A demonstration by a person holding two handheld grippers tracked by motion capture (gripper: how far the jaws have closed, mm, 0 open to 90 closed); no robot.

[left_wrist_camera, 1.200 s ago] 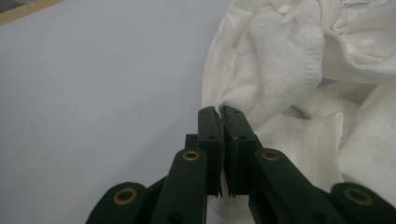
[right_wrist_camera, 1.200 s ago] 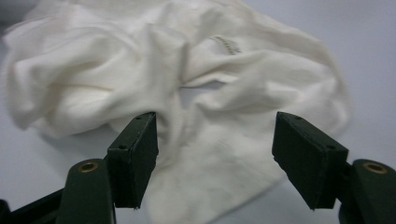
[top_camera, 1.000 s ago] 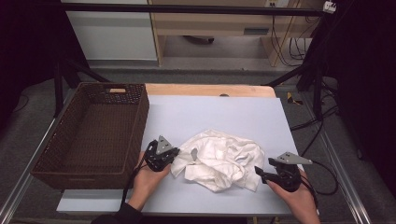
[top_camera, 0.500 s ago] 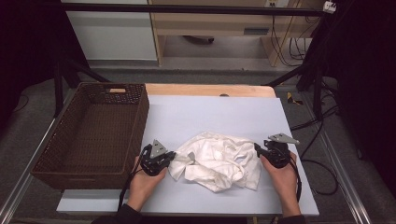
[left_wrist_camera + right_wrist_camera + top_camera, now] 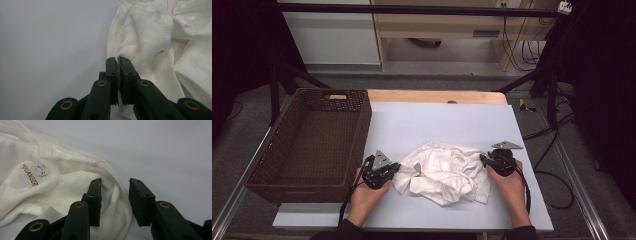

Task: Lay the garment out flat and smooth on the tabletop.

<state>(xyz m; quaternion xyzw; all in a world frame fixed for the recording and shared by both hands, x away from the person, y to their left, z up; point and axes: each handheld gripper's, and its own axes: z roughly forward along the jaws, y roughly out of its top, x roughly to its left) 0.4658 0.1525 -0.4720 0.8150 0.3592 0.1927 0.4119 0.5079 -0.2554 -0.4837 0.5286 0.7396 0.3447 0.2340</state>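
A pale grey-blue mat covers the counter (image 5: 437, 125), with a strip of light wood showing along its far edge. On the near middle of that mat lies a crumpled white cotton garment (image 5: 444, 170), its stitched hems bunched and folded over one another; a small cloth label with printed letters (image 5: 31, 175) shows in the right gripper view. The left tongs (image 5: 393, 169) are pressed together, pinching a fold at the garment's left edge (image 5: 140, 50). The right tongs (image 5: 483, 160) stand spread at the garment's right edge, with the cloth's rim (image 5: 110, 195) lying between and below the two black jaws. A dark brown woven rectangular basket (image 5: 279, 172) sits on the counter's left side, just beside the left hand (image 5: 367, 192). Beyond the counter, the grey floor carries black stand legs (image 5: 274, 95), loose cables (image 5: 562, 175) at the right, and a white cabinet (image 5: 332, 35) beside a pale wooden bench (image 5: 437, 25).
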